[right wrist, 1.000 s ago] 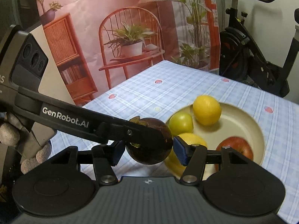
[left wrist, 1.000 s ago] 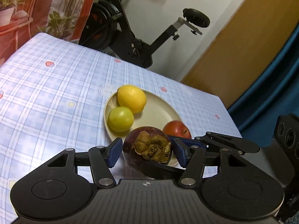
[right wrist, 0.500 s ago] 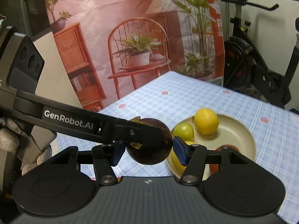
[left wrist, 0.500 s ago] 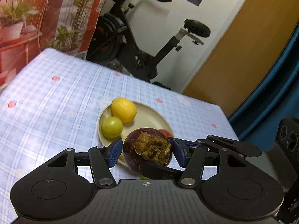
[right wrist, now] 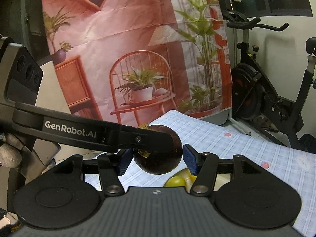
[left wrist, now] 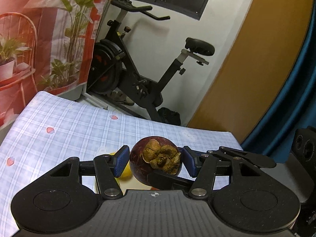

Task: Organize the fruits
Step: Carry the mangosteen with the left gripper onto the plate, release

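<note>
A dark purple mangosteen (left wrist: 138,167) with a dried brown calyx hangs in the air above the table. My left gripper (left wrist: 155,162) is shut on it, its blue pads pressing both sides. My right gripper (right wrist: 156,158) grips the same mangosteen (right wrist: 160,164) crosswise, and one of its black fingers (left wrist: 165,180) passes under the fruit in the left wrist view. In the right wrist view a left finger (right wrist: 88,136) crosses the top of the fruit. Below, mostly hidden by the grippers, are a yellow fruit (left wrist: 124,172), a green fruit (right wrist: 174,181) and a bit of the cream plate (right wrist: 224,179).
A blue checked tablecloth (left wrist: 69,130) with small red hearts covers the table. An exercise bike (left wrist: 138,75) stands past the far edge, next to a printed backdrop (right wrist: 138,59). A brown door and a blue curtain are on the right. A gloved hand (right wrist: 7,156) holds the left gripper.
Both grippers have risen together with the mangosteen held between them. The plate and its fruit have sunk almost out of sight behind the gripper bodies.
</note>
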Tool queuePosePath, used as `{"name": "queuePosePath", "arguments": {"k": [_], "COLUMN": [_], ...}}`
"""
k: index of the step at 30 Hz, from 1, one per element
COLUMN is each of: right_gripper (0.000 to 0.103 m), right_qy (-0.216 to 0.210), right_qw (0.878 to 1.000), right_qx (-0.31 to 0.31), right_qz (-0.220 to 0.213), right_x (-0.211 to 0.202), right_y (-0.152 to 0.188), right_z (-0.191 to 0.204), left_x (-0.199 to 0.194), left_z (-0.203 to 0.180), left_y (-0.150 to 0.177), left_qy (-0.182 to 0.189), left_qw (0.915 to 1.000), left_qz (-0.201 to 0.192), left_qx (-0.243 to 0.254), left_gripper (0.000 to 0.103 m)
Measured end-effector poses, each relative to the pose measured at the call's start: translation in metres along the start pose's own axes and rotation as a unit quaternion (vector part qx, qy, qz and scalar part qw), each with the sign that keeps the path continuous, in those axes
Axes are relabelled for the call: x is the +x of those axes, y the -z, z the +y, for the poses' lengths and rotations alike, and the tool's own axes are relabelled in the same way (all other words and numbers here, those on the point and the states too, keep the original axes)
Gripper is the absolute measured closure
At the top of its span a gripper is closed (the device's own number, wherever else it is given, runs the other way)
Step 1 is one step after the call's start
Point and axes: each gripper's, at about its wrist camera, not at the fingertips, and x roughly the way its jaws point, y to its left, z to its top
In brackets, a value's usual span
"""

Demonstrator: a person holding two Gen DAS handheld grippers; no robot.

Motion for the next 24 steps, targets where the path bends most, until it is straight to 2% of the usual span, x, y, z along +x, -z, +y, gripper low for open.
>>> {"name": "queuePosePath", "arguments": {"k": [6, 12, 18, 24], "right_gripper": [0.045, 0.045, 0.045, 0.045], "right_qy": [0.013, 0.016, 0.022, 0.038], "right_qw": [0.999, 0.996, 0.989, 0.983], "right_qx": [0.019, 0.065, 0.125, 0.163], "right_qz": [0.028, 0.062, 0.073, 0.079], "right_x": [0.029, 0.057, 0.072, 0.074], "right_y": [0.008, 0.032, 0.049, 0.058], "right_z": [-0.04, -0.081, -0.118, -0.143], "left_x": [0.055, 0.106, 0.141, 0.155], "left_z": [0.011, 0.026, 0.031, 0.022], "left_y": [-0.003, 0.006, 0.01, 0.011], "left_qy": [0.006, 0.007, 0.004, 0.013], "left_qw": [0.9985, 0.9938, 0.9907, 0.9893], "left_qz": [0.052, 0.106, 0.131, 0.143], "left_qx": [-0.018, -0.036, -0.037, -0.022], "left_gripper": [0.042, 0.042, 0.042, 0.043]}}
